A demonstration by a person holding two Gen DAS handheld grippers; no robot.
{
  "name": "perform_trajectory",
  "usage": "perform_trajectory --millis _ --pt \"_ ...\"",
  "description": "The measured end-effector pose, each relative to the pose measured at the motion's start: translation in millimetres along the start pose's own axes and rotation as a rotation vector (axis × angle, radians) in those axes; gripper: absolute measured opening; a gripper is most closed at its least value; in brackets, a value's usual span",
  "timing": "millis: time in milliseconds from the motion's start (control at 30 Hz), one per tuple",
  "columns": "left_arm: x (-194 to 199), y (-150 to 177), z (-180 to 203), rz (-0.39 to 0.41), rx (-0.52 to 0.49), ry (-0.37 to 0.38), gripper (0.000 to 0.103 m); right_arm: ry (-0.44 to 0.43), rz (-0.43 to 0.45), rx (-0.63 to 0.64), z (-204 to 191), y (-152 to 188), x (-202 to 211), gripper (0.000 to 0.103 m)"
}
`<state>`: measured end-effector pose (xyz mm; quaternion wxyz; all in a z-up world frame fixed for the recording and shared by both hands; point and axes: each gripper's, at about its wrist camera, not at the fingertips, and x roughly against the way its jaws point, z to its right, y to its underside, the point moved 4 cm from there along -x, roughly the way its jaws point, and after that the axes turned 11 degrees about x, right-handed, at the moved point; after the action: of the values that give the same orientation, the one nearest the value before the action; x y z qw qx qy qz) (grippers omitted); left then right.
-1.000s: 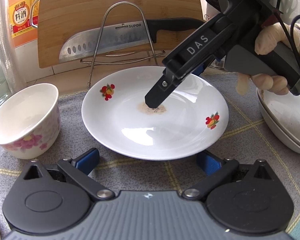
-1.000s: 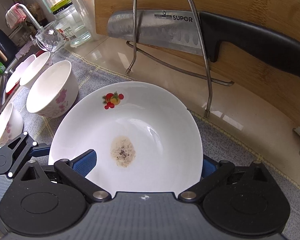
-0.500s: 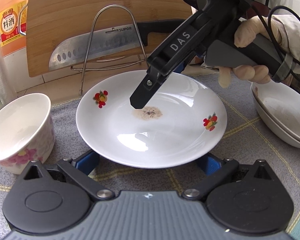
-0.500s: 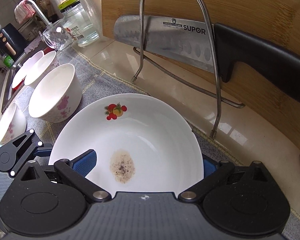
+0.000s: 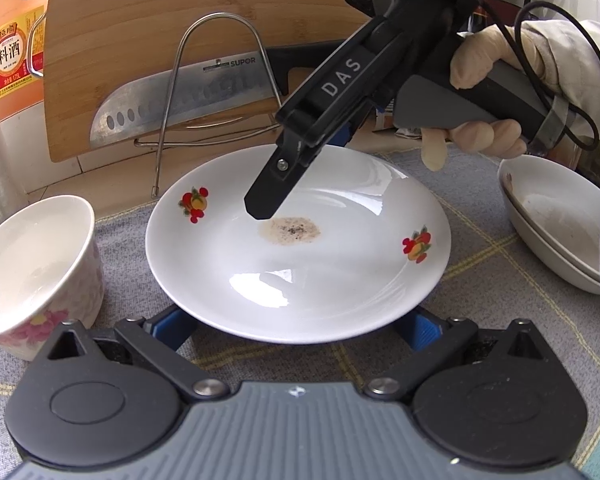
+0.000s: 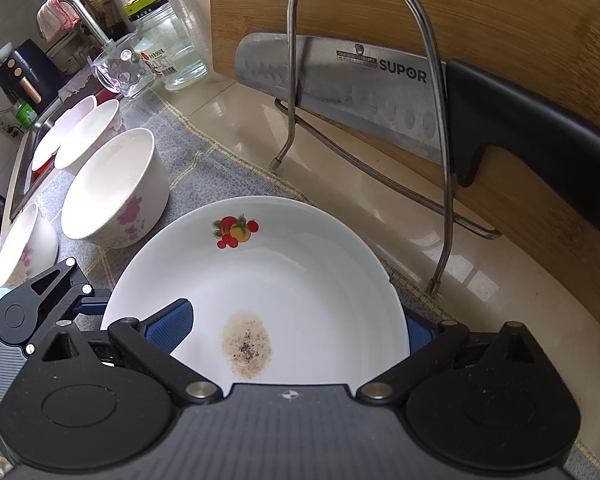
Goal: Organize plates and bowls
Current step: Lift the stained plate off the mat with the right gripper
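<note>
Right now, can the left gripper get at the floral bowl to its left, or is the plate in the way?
Probably yes. The floral bowl stands apart from the plate on open cloth, nothing over it. But the left gripper straddles the plate's near rim, so it must back off first.

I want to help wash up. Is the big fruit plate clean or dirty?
Dirty. The plate has a brownish speckled smear in its middle; the rest looks white and shiny.

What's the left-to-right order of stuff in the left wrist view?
Cooking wine bottle → floral bowl → knife rack → white plate → right gripper above it → gloved hand → stacked dishes.
</note>
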<state>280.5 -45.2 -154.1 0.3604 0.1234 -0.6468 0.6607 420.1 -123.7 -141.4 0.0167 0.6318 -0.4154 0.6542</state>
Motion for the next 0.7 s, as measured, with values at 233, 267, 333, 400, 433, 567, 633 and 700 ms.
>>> perform_trajectory --millis 233,267,333,400,433,567,633,700 --pt "1.0 0.0 0.0 -0.001 -0.001 0.004 0.103 -0.005 0.011 0.006 2.7 -4.0 -1.7 0.103" --pt "0.9 -0.3 -0.1 -0.001 -0.001 0.004 0.103 -0.01 0.013 0.006 2.7 -4.7 -1.9 0.103" --pt "1.0 -0.3 0.1 -0.002 -0.001 0.003 0.103 -0.009 0.008 0.005 2.0 -5.5 -2.0 0.103" --pt "0.3 -1.1 0.1 -0.004 -0.003 0.002 0.103 -0.007 0.005 0.009 1.5 -5.3 -1.9 0.103" --pt "0.2 -1.3 0.2 -0.005 -0.004 0.001 0.103 -0.008 0.006 0.005 1.7 -5.2 -1.7 0.103" --pt "0.4 -2.0 1.1 -0.008 -0.009 -0.005 0.102 -0.015 0.008 -0.014 2.3 -4.3 -0.9 0.103" --pt "0.8 -2.1 1.5 -0.012 -0.013 -0.004 0.102 -0.017 0.004 -0.016 1.0 -3.1 -0.3 0.103" --pt "2.2 -1.9 1.9 -0.016 -0.02 -0.001 0.102 -0.015 -0.001 -0.013 -1.6 -1.8 0.7 0.103"
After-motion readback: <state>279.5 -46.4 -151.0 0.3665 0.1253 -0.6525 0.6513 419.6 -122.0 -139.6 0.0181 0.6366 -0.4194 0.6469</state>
